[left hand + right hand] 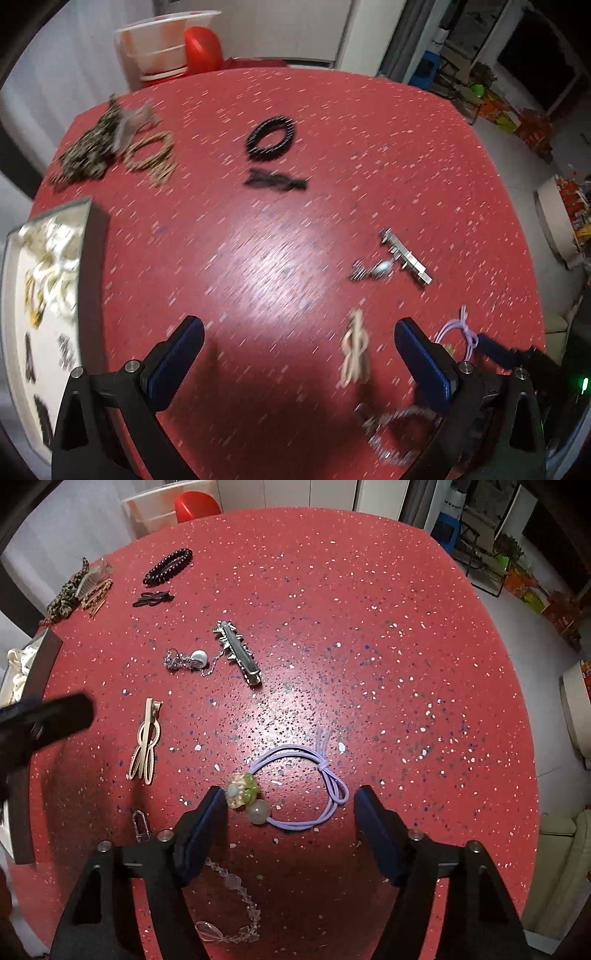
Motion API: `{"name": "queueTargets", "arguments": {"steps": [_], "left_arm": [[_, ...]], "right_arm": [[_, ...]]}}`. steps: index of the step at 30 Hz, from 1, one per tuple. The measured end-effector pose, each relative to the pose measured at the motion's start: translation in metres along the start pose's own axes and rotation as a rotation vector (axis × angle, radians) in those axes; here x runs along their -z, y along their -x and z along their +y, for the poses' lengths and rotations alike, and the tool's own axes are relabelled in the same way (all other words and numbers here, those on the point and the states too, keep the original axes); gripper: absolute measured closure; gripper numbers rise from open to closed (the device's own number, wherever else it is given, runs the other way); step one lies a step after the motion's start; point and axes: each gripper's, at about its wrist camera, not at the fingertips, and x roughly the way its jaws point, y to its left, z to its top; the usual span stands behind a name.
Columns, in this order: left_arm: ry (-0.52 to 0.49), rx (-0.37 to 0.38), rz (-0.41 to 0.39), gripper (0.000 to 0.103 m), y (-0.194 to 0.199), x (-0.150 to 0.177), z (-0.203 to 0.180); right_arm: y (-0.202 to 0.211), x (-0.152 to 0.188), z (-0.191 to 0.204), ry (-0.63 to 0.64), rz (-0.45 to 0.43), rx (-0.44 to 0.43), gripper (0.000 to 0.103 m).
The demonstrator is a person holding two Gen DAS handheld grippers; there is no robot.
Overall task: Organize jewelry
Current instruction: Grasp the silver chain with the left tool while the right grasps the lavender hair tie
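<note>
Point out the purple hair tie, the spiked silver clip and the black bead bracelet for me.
purple hair tie [325, 766]: right wrist view, on its knot.
spiked silver clip [239, 653]: right wrist view, mid-bar.
black bead bracelet [168, 566]: right wrist view, on the bead coils.

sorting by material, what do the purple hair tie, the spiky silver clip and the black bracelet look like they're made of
Purple hair tie: matte elastic cord, knotted, with glossy translucent beads, probably glass or plastic.
Spiky silver clip: likely polished metal; bright reflections, hard edges.
Black bracelet: shiny dark beads, perhaps stone, glass or plastic; the material stays unclear.
</note>
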Motion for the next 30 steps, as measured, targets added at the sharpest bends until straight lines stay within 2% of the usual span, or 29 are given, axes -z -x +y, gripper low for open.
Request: {"name": "queueTargets", "arguments": {"steps": [5, 7, 9, 11, 12, 15, 18, 20, 22, 23, 25, 26, 28, 30], "left_arm": [[-0.069, 0.03, -0.001, 0.0, -0.018, -0.015, -0.022], [-0.093, 0.033, 0.005, 0.007, -0.025, -0.018, -0.028], [-0.119, 0.021, 0.015, 0.007, -0.034, -0.02, -0.035], [-0.132, 0.019, 0.015, 0.016, -0.039, -0.021, -0.039], [-0.143, 0.013, 0.025, 0.026, -0.043, -0.022, -0.041], [-0.16, 0.002, 0.019, 0.031, -0.047, -0.023, -0.046], [-0.184, -0.011, 0.008, 0.04, -0.047, -0.026, -0.052], [-0.185, -0.015, 0.006, 0.041, -0.046, -0.025, -0.058], [-0.189, -0.02, -0.004, 0.059, -0.044, -0.026, -0.06], [-0.196, -0.025, -0.003, 0.061, -0.044, -0.026, -0.061], [-0.2, -0.022, -0.004, 0.076, -0.043, -0.029, -0.064], [-0.197, -0.014, -0.003, 0.078, -0.043, -0.028, -0.063], [-0.18, 0.009, 0.002, 0.094, -0.041, -0.027, -0.057], [-0.164, 0.018, 0.003, 0.095, -0.041, -0.026, -0.052]], "right_arm": [[0.005, 0.001, -0.007, -0.01, -0.012, 0.0, 0.038], [0.006, 0.002, -0.008, -0.012, -0.014, -0.002, 0.039], [0.007, 0.0, -0.012, -0.011, -0.015, -0.004, 0.041], [0.007, 0.0, -0.013, -0.01, -0.017, -0.004, 0.041], [0.008, 0.0, -0.015, -0.01, -0.018, -0.005, 0.042], [0.008, 0.0, -0.017, -0.009, -0.02, -0.006, 0.043], [0.008, -0.001, -0.017, -0.01, -0.021, -0.006, 0.044], [0.008, -0.001, -0.017, -0.01, -0.021, -0.006, 0.045], [0.009, 0.0, -0.017, -0.011, -0.022, -0.005, 0.046], [0.009, -0.001, -0.017, -0.011, -0.023, -0.003, 0.046], [0.01, -0.001, -0.017, -0.014, -0.023, 0.0, 0.048], [0.01, -0.001, -0.017, -0.015, -0.024, -0.002, 0.051], [0.01, -0.001, -0.017, -0.014, -0.024, 0.002, 0.054], [0.011, -0.002, -0.017, -0.014, -0.026, 0.004, 0.067]]}}
